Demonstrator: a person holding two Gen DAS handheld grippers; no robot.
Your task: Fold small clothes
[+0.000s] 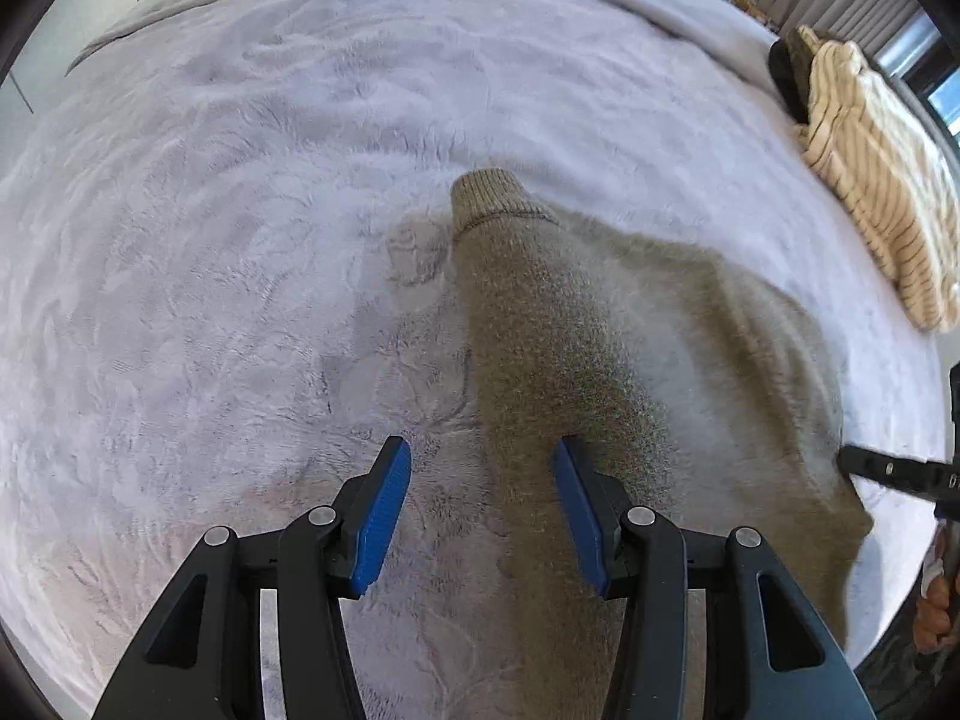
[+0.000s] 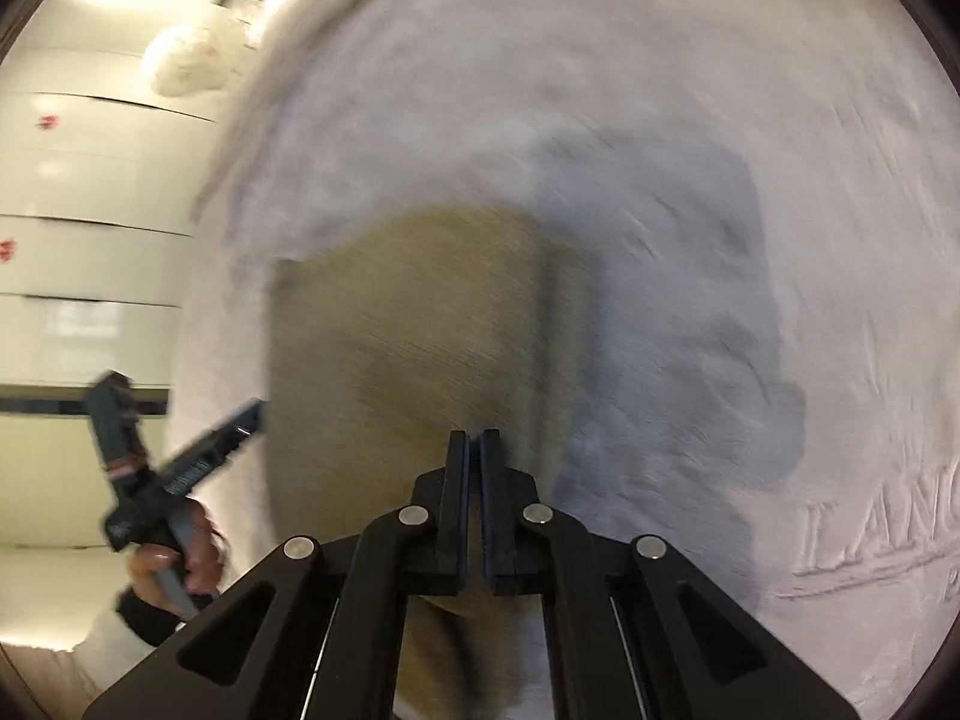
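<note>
An olive knit sweater (image 1: 600, 372) lies flat on a pale lilac plush blanket (image 1: 240, 240), one sleeve reaching away to its ribbed cuff (image 1: 489, 198). My left gripper (image 1: 483, 450) hangs open just above the sleeve's near end; its blue pads (image 1: 384, 516) straddle the sleeve's left edge without touching it. The right gripper (image 1: 849, 459) comes in from the right and meets the sweater's side edge. In the right wrist view this gripper (image 2: 474, 438) is shut, its tips pressed together on the blurred sweater (image 2: 408, 330). A hand holds the left gripper (image 2: 240, 420) at the left.
A pile of cream striped clothes (image 1: 870, 180) and a dark item (image 1: 786, 78) sit at the blanket's far right. Curtains and a window lie beyond. Pale cabinet fronts (image 2: 90, 210) stand left of the bed. Raised lettering (image 2: 888, 534) marks the blanket.
</note>
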